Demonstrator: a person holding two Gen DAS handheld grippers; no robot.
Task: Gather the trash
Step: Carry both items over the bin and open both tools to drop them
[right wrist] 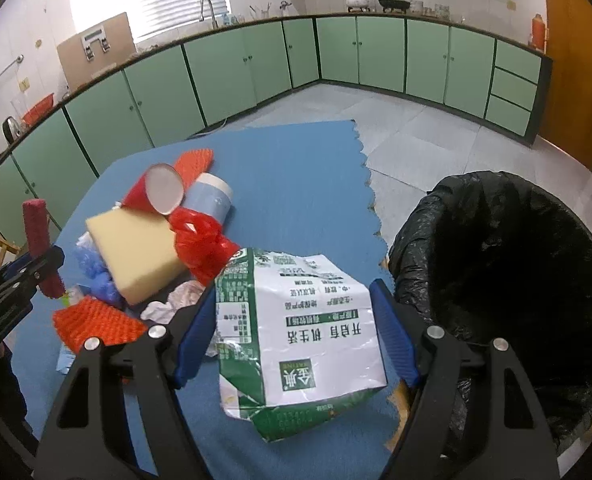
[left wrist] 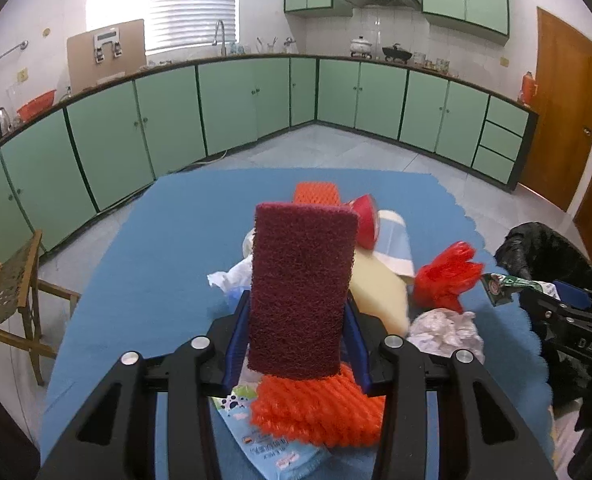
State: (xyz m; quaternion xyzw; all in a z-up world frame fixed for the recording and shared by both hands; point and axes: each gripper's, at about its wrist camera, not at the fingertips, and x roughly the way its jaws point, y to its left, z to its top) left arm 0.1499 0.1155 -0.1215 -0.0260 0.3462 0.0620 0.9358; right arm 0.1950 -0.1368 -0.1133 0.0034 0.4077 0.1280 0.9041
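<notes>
Left wrist view only: left gripper (left wrist: 298, 332) clamped on a maroon scouring pad (left wrist: 302, 292), pad upright between the blue fingers (left wrist: 238, 344) and lifted above the blue mat (left wrist: 156, 264). An orange foam net (left wrist: 320, 412) lies directly below it on the mat.

Right wrist view only: black-lined trash bin (right wrist: 508, 280) just off the mat's right edge, mouth open. Right gripper (right wrist: 296, 332) has a green-and-white milk carton (right wrist: 296, 340) between its pads, flattened and creased; both pads appear to touch the carton's sides, which sits clear of the mat.

Rest of pile, left of the carton: yellow sponge (right wrist: 136, 256), red plastic bag (right wrist: 204, 244), red paper cup (right wrist: 156, 192), crumpled tissue (right wrist: 176, 300).
</notes>
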